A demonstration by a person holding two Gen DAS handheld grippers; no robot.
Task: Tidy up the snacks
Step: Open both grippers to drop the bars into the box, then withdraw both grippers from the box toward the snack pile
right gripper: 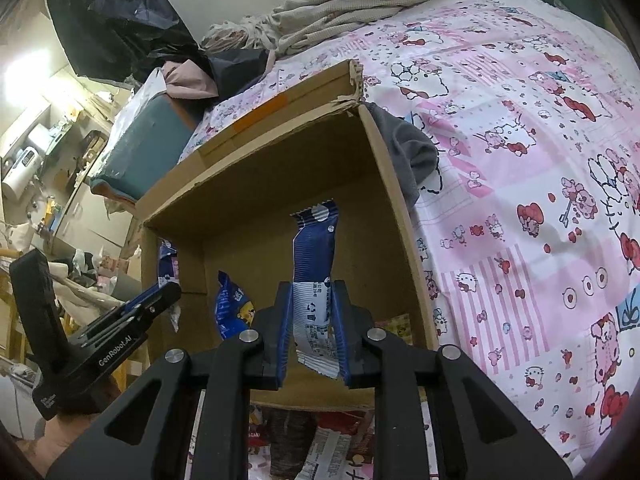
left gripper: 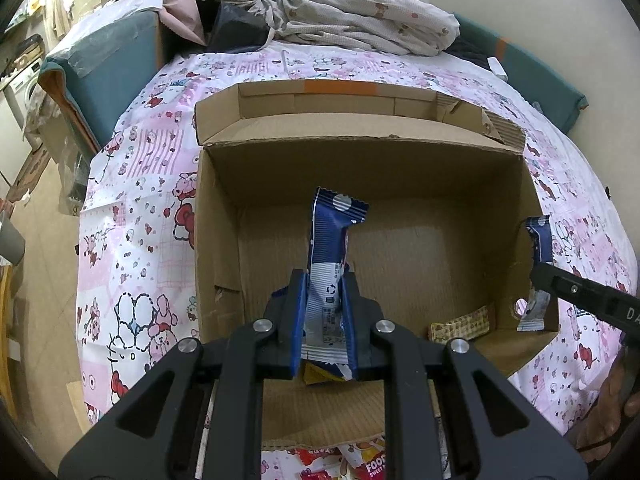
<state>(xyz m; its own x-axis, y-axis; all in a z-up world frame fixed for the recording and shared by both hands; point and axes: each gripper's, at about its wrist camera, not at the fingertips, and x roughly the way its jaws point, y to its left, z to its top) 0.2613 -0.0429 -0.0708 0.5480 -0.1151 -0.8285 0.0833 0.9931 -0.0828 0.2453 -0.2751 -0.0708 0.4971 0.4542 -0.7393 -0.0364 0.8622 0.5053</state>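
Observation:
An open cardboard box sits on a pink cartoon-print cloth. My left gripper is shut on a blue and white snack packet, held upright over the box's inside. My right gripper is shut on a like blue and white packet, held above the box near its right wall. The right gripper also shows at the box's right wall in the left wrist view, with its packet. The left gripper shows in the right wrist view. A yellow snack lies in the box.
Loose snack packets lie on the cloth in front of the box, also seen in the right wrist view. A blue packet stands inside the box. Bundled bedding and a teal cushion lie behind.

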